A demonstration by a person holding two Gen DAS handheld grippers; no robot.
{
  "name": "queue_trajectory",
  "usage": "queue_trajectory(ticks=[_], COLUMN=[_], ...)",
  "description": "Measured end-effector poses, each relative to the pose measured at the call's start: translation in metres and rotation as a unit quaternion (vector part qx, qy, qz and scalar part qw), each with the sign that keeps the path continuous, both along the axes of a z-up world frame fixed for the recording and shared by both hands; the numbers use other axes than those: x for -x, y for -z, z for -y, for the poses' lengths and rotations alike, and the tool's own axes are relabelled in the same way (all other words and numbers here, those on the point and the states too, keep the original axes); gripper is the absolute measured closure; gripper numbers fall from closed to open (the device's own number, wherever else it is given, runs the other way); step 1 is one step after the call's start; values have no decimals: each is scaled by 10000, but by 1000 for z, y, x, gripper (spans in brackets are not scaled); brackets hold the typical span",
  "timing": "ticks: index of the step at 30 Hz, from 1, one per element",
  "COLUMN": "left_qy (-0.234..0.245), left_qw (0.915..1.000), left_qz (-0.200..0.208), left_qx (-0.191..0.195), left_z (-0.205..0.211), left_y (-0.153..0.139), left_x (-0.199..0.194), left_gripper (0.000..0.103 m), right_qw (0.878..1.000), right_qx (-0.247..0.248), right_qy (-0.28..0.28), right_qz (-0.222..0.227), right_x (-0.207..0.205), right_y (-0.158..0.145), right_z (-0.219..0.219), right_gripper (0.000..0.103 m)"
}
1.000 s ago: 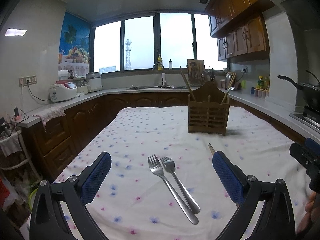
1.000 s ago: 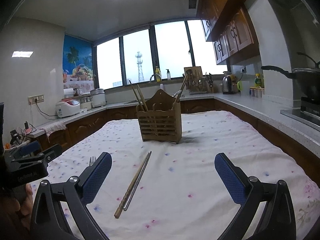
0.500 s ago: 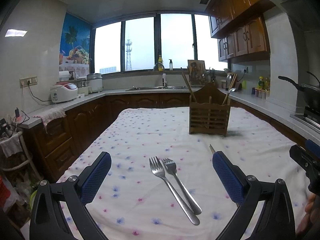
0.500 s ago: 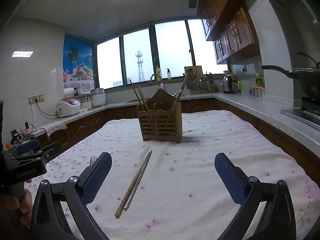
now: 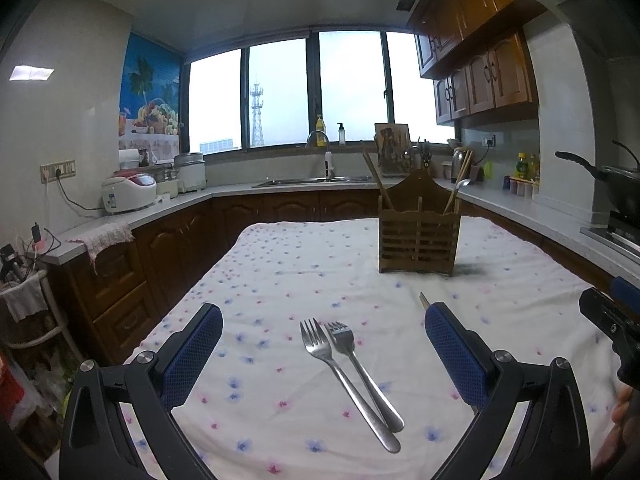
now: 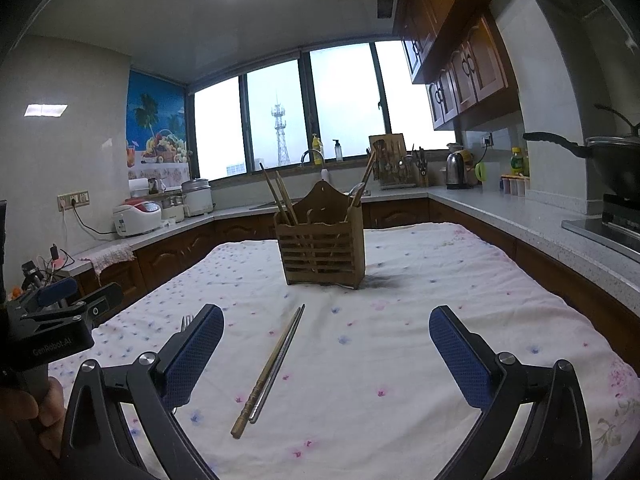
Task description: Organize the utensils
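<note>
Two steel forks (image 5: 352,376) lie side by side on the flowered cloth, between the open fingers of my left gripper (image 5: 324,344), which is empty. A pair of chopsticks (image 6: 272,364), one wooden and one metal, lies between the open fingers of my right gripper (image 6: 326,346), also empty. A wooden utensil holder (image 6: 320,248) stands upright further back on the table, with chopsticks and a spoon in it; it also shows in the left wrist view (image 5: 418,236). The fork tips (image 6: 187,322) peek out behind my right gripper's left finger.
The table with its white flowered cloth (image 5: 304,276) is ringed by kitchen counters (image 6: 520,216). A rice cooker (image 5: 128,192) stands at the left, a sink (image 5: 316,179) at the back, a wok (image 6: 612,160) on the stove at the right.
Both grippers have drifted slightly; the forks and chopsticks sit a touch differently in view. Nothing was grasped or moved.
</note>
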State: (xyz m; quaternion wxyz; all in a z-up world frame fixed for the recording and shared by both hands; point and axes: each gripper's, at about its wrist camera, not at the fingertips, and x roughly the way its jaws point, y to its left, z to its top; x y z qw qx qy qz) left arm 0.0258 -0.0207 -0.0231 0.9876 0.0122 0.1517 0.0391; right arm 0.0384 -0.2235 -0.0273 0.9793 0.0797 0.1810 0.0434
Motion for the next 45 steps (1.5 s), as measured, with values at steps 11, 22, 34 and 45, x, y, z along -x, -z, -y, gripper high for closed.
queue_trajectory(ticks=[11, 22, 34, 45], left_qy=[35, 35, 72, 64], left_qw=[10000, 9999, 9999, 10000], left_qz=[37, 62, 26, 33], left_qx=[-57, -73, -68, -55], left_z=[3, 4, 5, 6], left_y=[-1, 0, -1, 0], left_x=[2, 2, 2, 3], left_gripper=[1, 1, 1, 1], right_qw=[10000, 10000, 10000, 10000], right_qx=[-36, -41, -46, -55], right_qy=[36, 21, 12, 0], right_qz=[-17, 11, 23, 38], right_x=[3, 2, 1, 2], right_y=[-2, -3, -3, -3], right_z=[3, 3, 1, 0], right_gripper=[0, 0, 0, 0])
